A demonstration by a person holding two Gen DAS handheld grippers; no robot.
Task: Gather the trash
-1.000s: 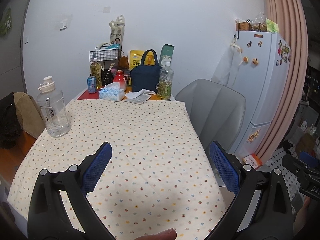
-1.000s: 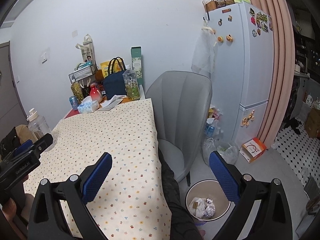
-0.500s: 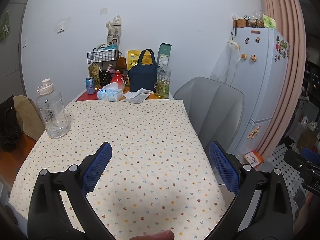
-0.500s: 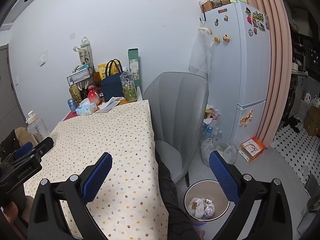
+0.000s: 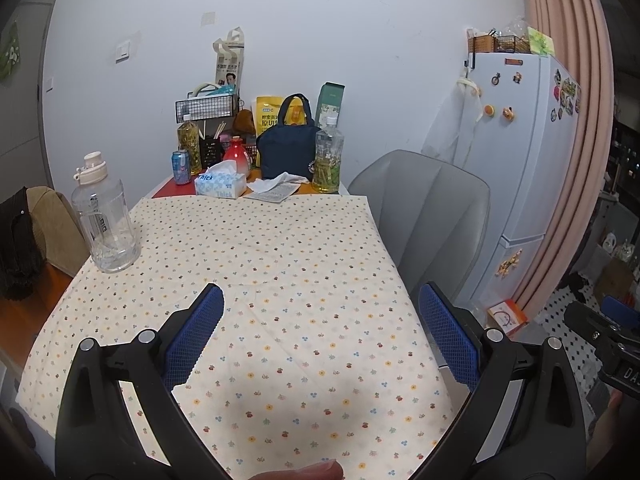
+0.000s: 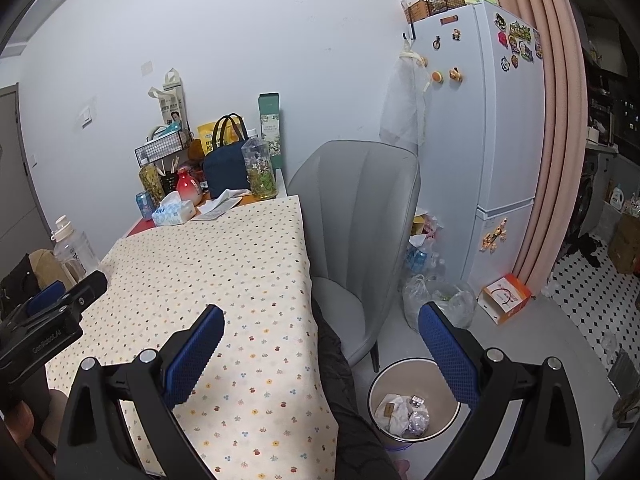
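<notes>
Blue-padded jaws on both tools stand wide apart with nothing between them: left gripper [image 5: 320,332] hovers over the near part of the table [image 5: 280,264], right gripper [image 6: 320,344] hangs off the table's right edge, above the floor. Step looks like searching/approach, nothing picked up yet. Trash candidate on the table: crumpled tissue [image 5: 280,181] lying on a paper sheet at the far end, just in front of the navy bag [image 5: 286,152] and beside the tissue box [image 5: 220,185]. Bin [image 6: 414,400] sits on the floor right of the table, near the grey chair [image 6: 360,240], already holding crumpled paper and wrappers. Next move, my guess: reach a gripper across to the far end, close on the tissue, carry it right and down to the bin. Floral cloth covers the table, mostly bare in the middle; clear jug [image 5: 104,216] at the left edge, can [image 5: 181,167], bottles and bags crowd the back by the white wall. Fridge [image 6: 492,128] with magnets, pink curtain, plastic bags on the floor behind the chair, tiled floor further right.
</notes>
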